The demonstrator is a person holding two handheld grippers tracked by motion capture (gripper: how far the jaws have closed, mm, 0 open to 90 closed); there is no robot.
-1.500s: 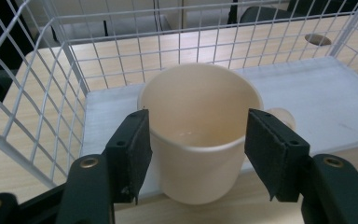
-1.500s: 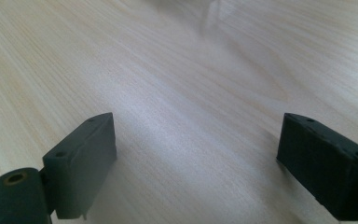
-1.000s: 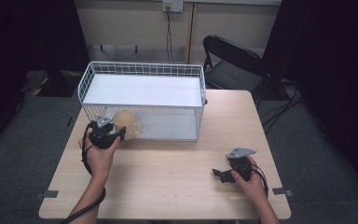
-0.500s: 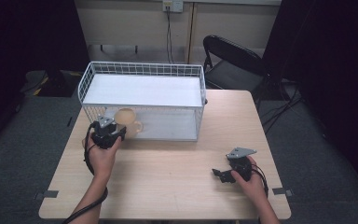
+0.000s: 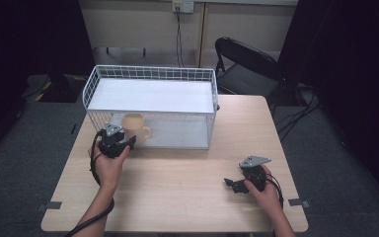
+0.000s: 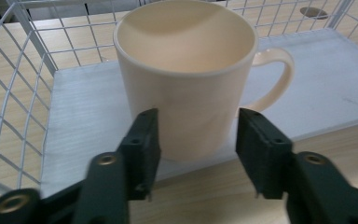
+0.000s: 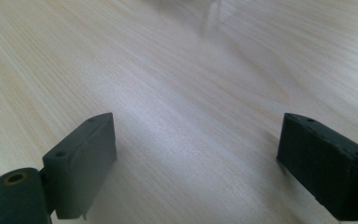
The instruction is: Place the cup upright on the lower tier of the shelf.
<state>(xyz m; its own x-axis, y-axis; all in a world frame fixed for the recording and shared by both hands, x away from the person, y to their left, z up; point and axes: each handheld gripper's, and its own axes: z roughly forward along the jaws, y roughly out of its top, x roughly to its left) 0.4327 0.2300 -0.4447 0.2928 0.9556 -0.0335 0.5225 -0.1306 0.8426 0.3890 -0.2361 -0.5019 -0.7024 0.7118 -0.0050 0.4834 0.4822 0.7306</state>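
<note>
Two grippers at the near side of the table (image 5: 177,197). Right gripper (image 5: 233,185) at 5 o'clock, low over bare wood, jaws spread wide, nothing between them; right gripper view confirms the wide gap over plain woodgrain. Unchanged from the earlier frames. Left gripper (image 5: 128,140) at 9 o'clock, held by the left hand (image 5: 107,165), jaws clamped on either side of the cream mug (image 6: 186,74), low on its body. Mug upright, handle at 3 o'clock in the left gripper view, sitting on the near edge of the white basket liner at the wire basket (image 5: 150,74) front. No brands, labels or writing readable anywhere. Versus a second ago: mug and left gripper have shifted slightly rightward and into the basket front. Farther off at 12 o'clock, a dark folding chair (image 5: 246,64) and a wall outlet (image 5: 182,6) with cable.
</note>
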